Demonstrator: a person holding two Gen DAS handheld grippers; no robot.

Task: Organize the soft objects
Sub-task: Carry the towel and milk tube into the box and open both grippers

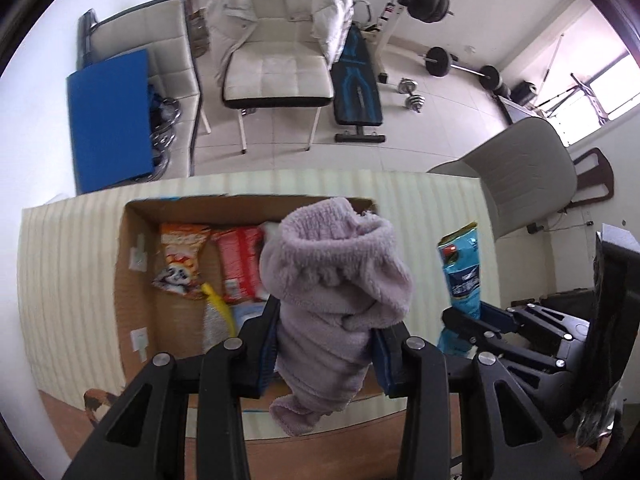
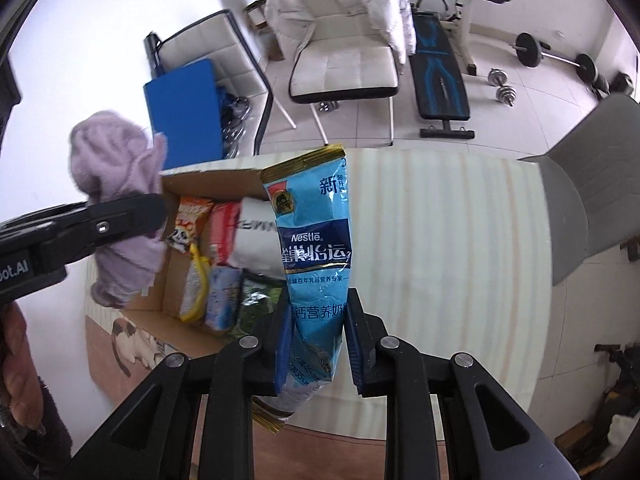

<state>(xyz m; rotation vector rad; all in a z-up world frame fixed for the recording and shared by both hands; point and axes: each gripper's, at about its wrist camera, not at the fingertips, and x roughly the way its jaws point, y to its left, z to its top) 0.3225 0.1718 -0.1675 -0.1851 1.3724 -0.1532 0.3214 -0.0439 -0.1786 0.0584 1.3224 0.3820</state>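
My left gripper is shut on a lilac fleece cloth and holds it above the open cardboard box; the cloth also shows in the right wrist view. My right gripper is shut on a blue Nestle milk-powder pouch, held upright above the table just right of the box. The pouch also shows in the left wrist view. The box holds several snack packets and a white soft item.
The box sits on a table with a cream striped cloth. Beyond the table stand a white chair with a puffy jacket, a blue pad, a weight bench and dumbbells. A grey chair stands at the right.
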